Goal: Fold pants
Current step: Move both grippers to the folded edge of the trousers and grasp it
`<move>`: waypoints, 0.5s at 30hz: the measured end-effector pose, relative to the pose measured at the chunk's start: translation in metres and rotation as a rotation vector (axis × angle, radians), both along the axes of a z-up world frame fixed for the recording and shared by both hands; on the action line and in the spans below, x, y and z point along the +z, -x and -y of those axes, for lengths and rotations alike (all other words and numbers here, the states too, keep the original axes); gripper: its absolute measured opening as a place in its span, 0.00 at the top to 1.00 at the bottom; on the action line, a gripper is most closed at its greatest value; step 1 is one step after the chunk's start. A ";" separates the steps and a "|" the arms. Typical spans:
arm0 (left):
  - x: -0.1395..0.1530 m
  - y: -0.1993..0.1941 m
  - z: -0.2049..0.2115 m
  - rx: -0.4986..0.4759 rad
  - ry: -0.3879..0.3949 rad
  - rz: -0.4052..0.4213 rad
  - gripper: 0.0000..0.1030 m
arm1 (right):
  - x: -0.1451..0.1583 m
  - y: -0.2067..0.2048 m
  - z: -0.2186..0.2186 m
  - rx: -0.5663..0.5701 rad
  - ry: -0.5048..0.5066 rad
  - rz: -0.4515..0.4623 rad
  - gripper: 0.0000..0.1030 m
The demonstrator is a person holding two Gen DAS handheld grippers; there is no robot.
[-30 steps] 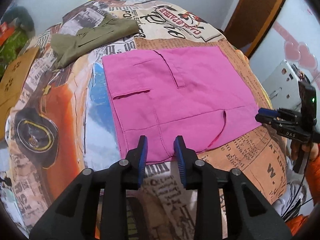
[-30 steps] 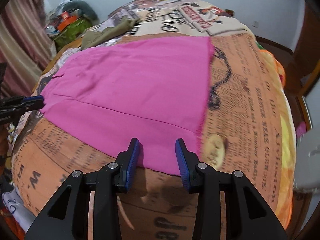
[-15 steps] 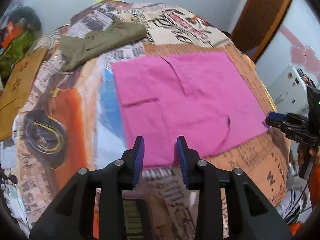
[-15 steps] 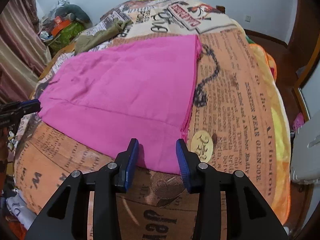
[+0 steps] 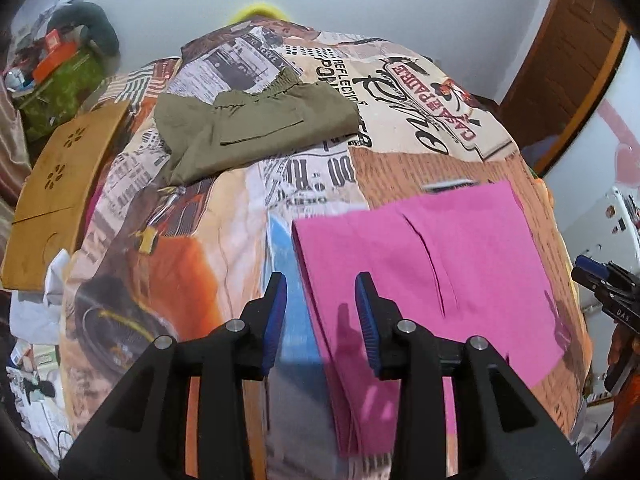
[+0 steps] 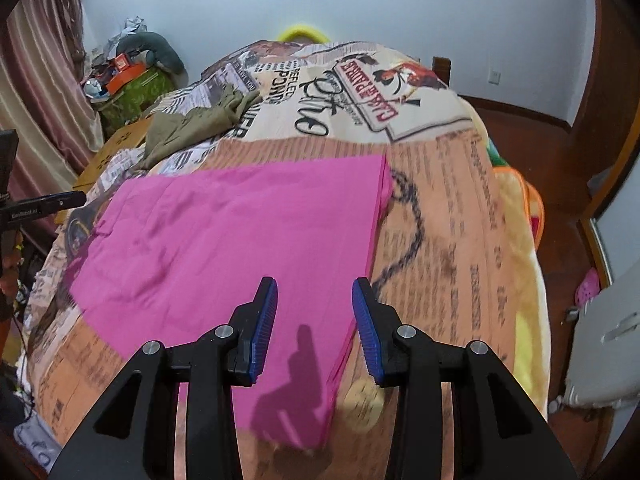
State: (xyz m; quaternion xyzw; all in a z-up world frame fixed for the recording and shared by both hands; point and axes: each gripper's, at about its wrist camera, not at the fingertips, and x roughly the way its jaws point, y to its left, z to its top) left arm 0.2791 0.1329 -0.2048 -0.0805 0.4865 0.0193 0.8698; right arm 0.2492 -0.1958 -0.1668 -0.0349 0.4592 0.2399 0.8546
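Tools (image 5: 321,320) (image 6: 314,328) both agape, empty, above folded pink pants (image 6: 240,240).

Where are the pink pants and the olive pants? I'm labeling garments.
pink pants (image 6: 224,240), right wrist view, middle of the flat fabric.
olive pants (image 5: 256,132), left wrist view, middle, near the pocket.

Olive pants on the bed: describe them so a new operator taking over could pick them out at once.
Start at the bed's printed newspaper-pattern blanket. Toward its far end, beyond the flat pink pants, lie the olive pants, close to the wooden board at the bed's edge. They are the only drab green garment, rumpled, with a gathered elastic waistband, unlike the smooth bright pink pair.
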 end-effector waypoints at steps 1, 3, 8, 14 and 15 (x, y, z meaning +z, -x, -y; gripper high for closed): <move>-0.003 -0.008 -0.001 0.004 0.007 -0.009 0.66 | -0.001 -0.006 0.000 -0.004 -0.001 0.000 0.65; -0.008 -0.024 -0.001 0.005 0.024 -0.029 0.66 | -0.005 -0.018 0.000 -0.014 0.002 -0.003 0.65; -0.021 -0.055 -0.001 0.007 0.019 -0.056 0.66 | -0.015 -0.048 -0.004 -0.026 0.008 -0.004 0.65; -0.041 -0.075 -0.005 0.009 0.027 -0.102 0.66 | -0.031 -0.085 -0.010 -0.034 0.020 -0.004 0.65; -0.044 -0.076 -0.006 0.004 0.035 -0.103 0.66 | -0.033 -0.089 -0.010 -0.035 0.020 -0.003 0.65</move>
